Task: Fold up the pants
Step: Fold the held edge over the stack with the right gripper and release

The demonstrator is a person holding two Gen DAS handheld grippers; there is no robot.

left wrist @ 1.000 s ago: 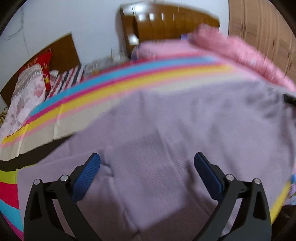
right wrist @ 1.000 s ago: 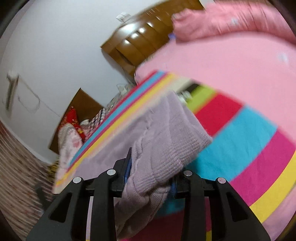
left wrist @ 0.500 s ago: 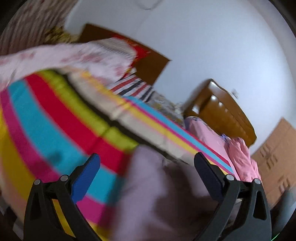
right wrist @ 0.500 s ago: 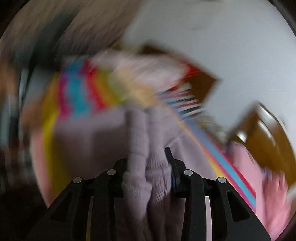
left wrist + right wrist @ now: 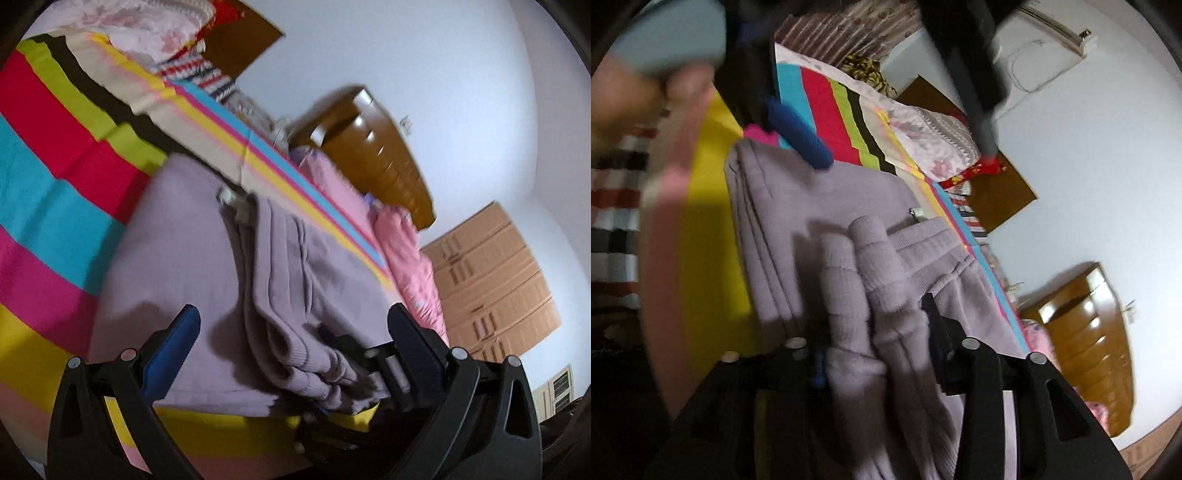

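Note:
The lilac knit pants (image 5: 207,280) lie folded on the striped bedspread (image 5: 55,192). My left gripper (image 5: 293,328) is open and empty above their near edge. My right gripper (image 5: 875,332) is shut on a bunched fold of the pants (image 5: 864,280), holding it over the flat layer (image 5: 827,192). The right gripper also shows in the left wrist view (image 5: 384,369), clamped on the fold's edge. One blue pad (image 5: 801,136) of the left gripper shows in the right wrist view, above the pants' far end.
Pink quilt (image 5: 410,258) and wooden headboard (image 5: 373,151) lie beyond the pants. Floral pillows (image 5: 147,26) sit at the bed's other end. A wooden wardrobe (image 5: 491,288) stands by the wall. A hand in a blue sleeve (image 5: 657,62) holds the left gripper.
The right gripper swung round and carried the pants' end over the flat layer, making a fold. The left gripper stayed open and turned to face along the pants.

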